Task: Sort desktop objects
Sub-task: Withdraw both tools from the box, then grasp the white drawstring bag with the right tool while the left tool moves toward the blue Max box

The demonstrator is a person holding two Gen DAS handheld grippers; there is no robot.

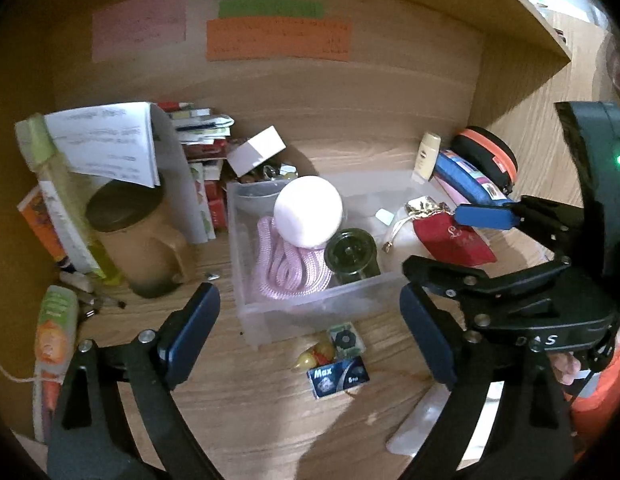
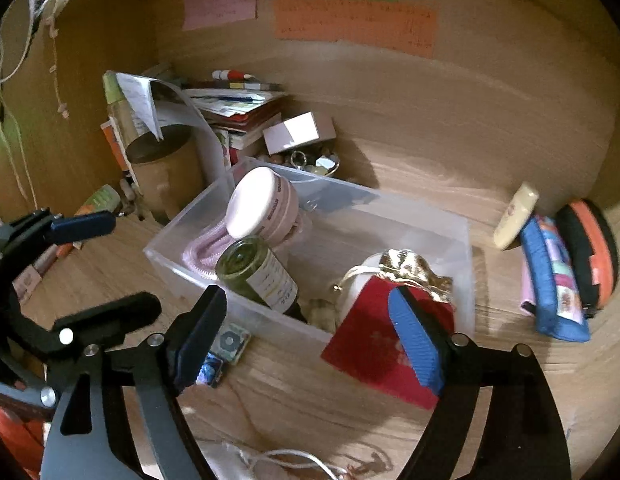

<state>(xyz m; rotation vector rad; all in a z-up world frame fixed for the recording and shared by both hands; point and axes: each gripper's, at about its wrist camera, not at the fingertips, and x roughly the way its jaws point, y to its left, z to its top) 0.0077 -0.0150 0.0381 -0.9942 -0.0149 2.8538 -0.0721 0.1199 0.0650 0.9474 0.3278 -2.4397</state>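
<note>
A clear plastic bin (image 1: 310, 312) (image 2: 266, 312) stands mid-desk. Inside lie a pink rope (image 1: 286, 268), a round pink case (image 1: 308, 212) (image 2: 262, 204), a green glass bottle (image 1: 352, 254) (image 2: 258, 272) and a white pouch (image 2: 362, 284). A red pouch with a gold top (image 1: 454, 236) (image 2: 370, 344) drapes over the bin's right front corner. My left gripper (image 1: 308, 320) (image 2: 102, 268) hangs open before the bin with nothing between its fingers. My right gripper (image 2: 308, 332) (image 1: 458, 240) stands open too, its blue pad (image 2: 418, 340) in front of the red pouch.
A blue "Max" packet (image 1: 338, 376), a small green packet (image 1: 346, 338) and a yellow-red trinket (image 1: 318, 354) lie before the bin. A brown mug (image 1: 142, 236), books and papers crowd the left. A cream tube (image 1: 428, 154), blue pencil case (image 1: 470, 180) and black-orange case (image 1: 486, 152) line the right.
</note>
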